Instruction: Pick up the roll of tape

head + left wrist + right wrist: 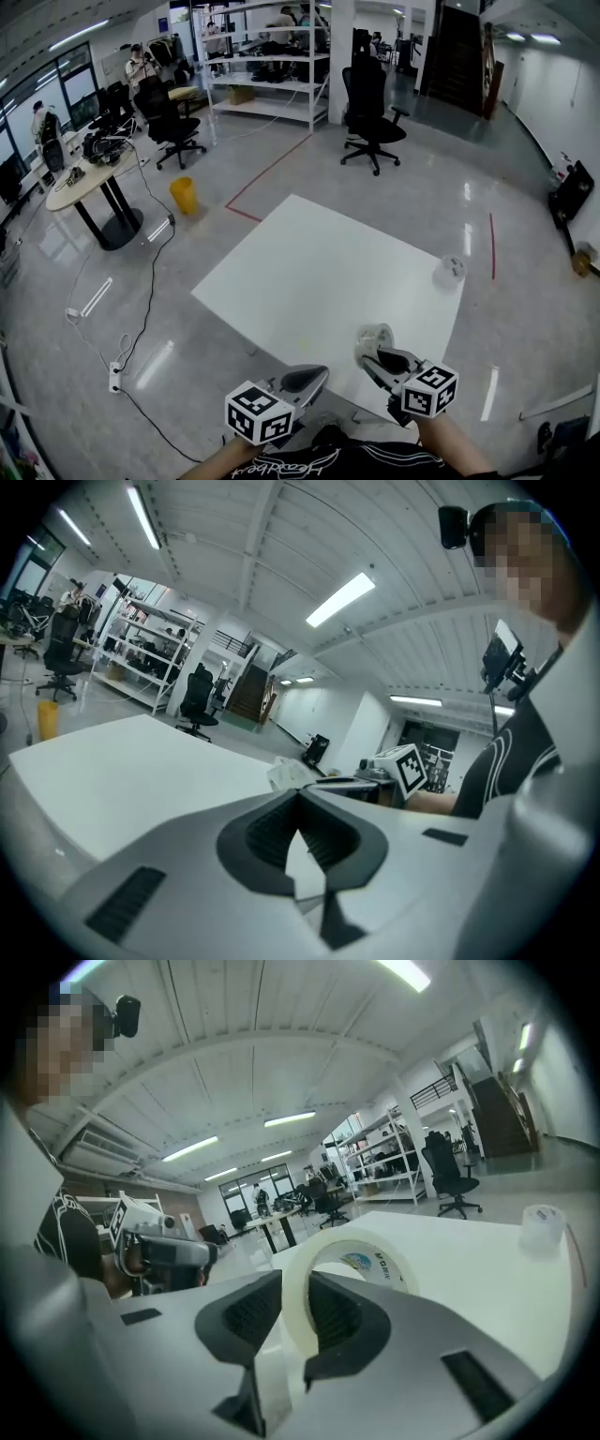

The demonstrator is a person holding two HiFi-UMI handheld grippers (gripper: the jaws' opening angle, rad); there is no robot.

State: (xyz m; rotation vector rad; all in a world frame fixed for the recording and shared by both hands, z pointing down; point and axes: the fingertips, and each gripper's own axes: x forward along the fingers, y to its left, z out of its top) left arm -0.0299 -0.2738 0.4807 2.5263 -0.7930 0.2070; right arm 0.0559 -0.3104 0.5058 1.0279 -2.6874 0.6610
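A roll of whitish tape (379, 1258) stands upright between the jaws of my right gripper (292, 1285), which is shut on its wall. In the head view that roll (376, 336) hangs just above the near edge of the white table (309, 272), held by the right gripper (371, 354). My left gripper (315, 375) hovers to its left at the table's near edge, its jaws together with nothing between them. The left gripper view shows its fingertips meeting (300, 793), with the held roll (289, 773) beyond them.
A second small white roll (449, 272) sits near the table's far right edge. On the floor beyond are a yellow bin (184, 195), office chairs (371, 112), a round desk (89, 183), shelving (267, 56) and trailing cables (122, 347) at the left.
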